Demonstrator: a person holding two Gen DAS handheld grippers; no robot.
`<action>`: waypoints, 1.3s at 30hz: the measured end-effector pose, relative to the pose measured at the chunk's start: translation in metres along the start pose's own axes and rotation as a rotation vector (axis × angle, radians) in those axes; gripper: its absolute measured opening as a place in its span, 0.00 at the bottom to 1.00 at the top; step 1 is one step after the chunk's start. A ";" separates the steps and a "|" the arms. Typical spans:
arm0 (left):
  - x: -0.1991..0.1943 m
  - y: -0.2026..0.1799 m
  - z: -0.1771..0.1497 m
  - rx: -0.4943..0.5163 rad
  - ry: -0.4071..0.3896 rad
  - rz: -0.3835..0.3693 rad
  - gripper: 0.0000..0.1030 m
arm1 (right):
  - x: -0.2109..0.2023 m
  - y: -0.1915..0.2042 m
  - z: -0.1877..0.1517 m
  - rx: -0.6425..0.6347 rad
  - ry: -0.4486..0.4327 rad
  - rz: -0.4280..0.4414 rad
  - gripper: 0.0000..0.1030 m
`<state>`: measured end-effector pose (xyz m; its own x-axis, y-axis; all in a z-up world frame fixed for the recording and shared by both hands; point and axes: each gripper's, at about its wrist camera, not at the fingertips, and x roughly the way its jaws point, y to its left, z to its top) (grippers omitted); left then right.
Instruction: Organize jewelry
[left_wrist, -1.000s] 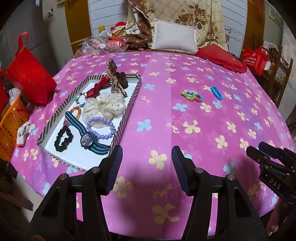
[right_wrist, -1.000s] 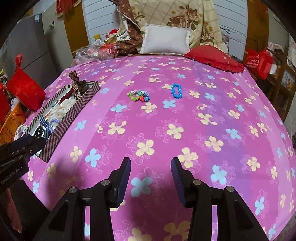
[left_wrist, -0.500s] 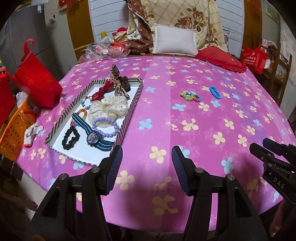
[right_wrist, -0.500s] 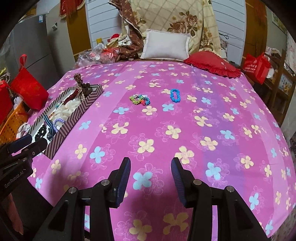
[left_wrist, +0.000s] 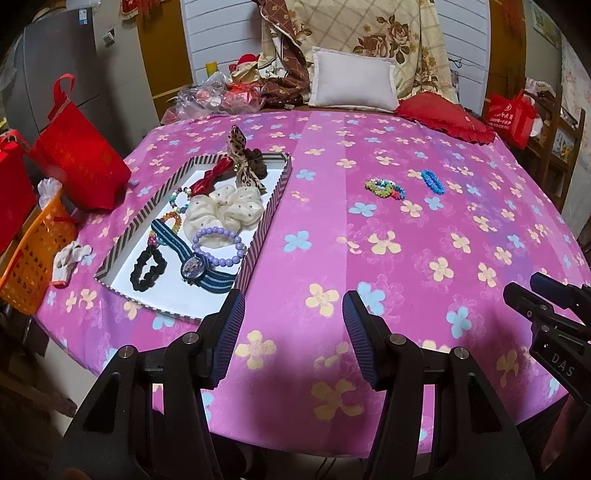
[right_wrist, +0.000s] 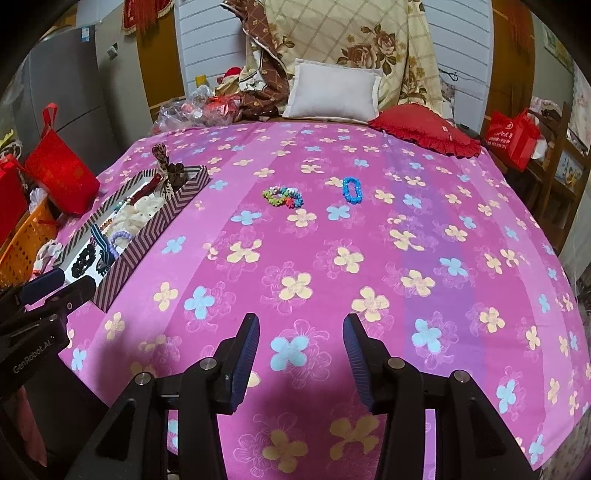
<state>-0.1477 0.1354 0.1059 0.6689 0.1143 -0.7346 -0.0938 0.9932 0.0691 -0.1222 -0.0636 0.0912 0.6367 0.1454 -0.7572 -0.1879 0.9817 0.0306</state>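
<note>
Left gripper (left_wrist: 293, 332) stands parted and empty above the tabletop's (left_wrist: 424, 295) near edge; right gripper (right_wrist: 301, 350) likewise holds nothing, its jaws having just been opening slightly; striped tray (left_wrist: 266, 225) to the left carries a watch (left_wrist: 194, 266), purple bead bracelet (left_wrist: 219, 245) and cream scrunchie (left_wrist: 225, 214), partly overlapped; further off, multicoloured bracelet (right_wrist: 283, 196) and blue bracelet (right_wrist: 351, 189) lie loose, apart, details indistinct.

two bead bracelets (right_wrist: 283, 196) outside tray (right_wrist: 155, 229)

Bare cloth (right_wrist: 332, 258) ahead; tray (left_wrist: 258, 243) leftward.
</note>
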 end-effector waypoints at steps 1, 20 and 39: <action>0.001 0.000 -0.001 0.000 0.004 0.001 0.53 | 0.001 0.000 -0.001 0.001 0.004 0.001 0.45; 0.055 0.000 -0.011 -0.021 0.130 0.031 0.53 | 0.063 -0.037 -0.001 0.101 0.084 0.028 0.46; -0.001 0.059 -0.007 -0.189 0.040 0.184 0.53 | 0.097 -0.038 0.030 0.151 0.099 0.096 0.46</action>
<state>-0.1592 0.1941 0.1063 0.5982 0.2880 -0.7478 -0.3498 0.9334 0.0796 -0.0310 -0.0830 0.0363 0.5435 0.2342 -0.8060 -0.1255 0.9722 0.1979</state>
